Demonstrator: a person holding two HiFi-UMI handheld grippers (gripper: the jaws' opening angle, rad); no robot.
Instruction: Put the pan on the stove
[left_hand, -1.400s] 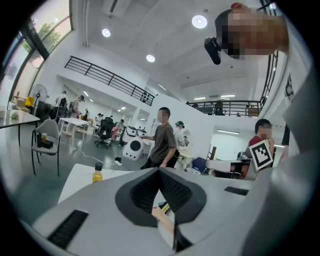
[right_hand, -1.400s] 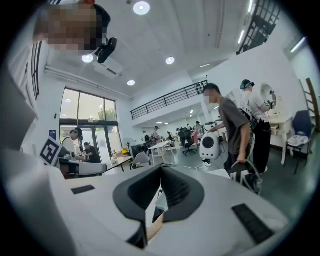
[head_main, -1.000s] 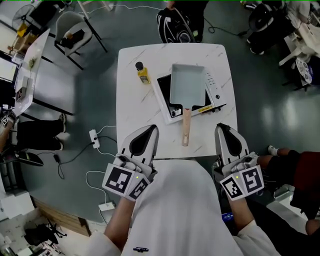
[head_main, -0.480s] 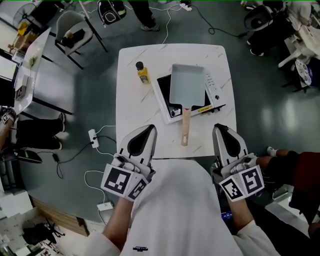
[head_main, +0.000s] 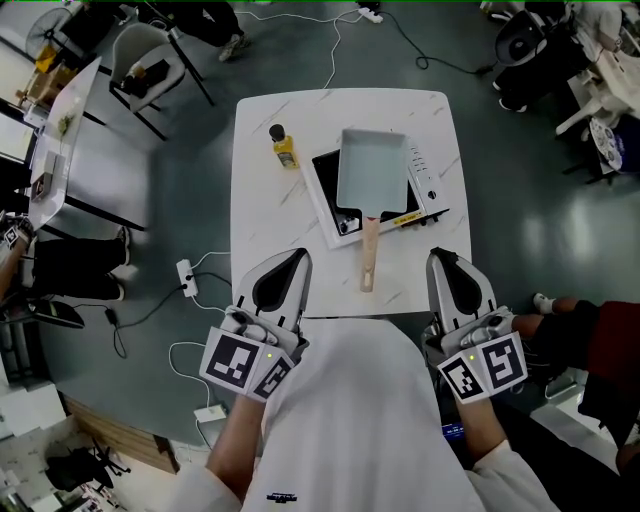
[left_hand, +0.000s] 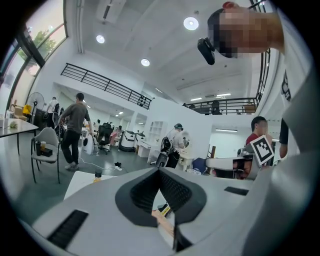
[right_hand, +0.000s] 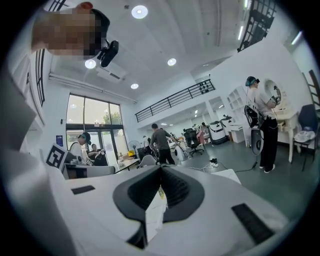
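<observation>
Pan (head_main: 373, 165) stays on stove (head_main: 326, 182); left tool (head_main: 302, 256) and right tool (head_main: 439, 256) remain closed, empty.

White shirt (head_main: 360, 420); grey left gripper (head_main: 303, 256), right gripper (head_main: 439, 256), black-and-white marker cubes (head_main: 240, 362)

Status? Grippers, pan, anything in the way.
Both shut, empty: left gripper, right gripper, at table near edge. Already on stove: pan, handle toward near edge. Nothing in the way; bottle stands left of stove, apart.

A large open lab or workshop hall: high ceiling (left_hand: 150, 30), mezzanine railing (left_hand: 102, 84), desks (head_main: 95, 165), office chairs (head_main: 140, 55), cables (left_hand: 90, 162) trailing over the grey floor (head_main: 190, 200), several people (left_hand: 75, 125) about.
</observation>
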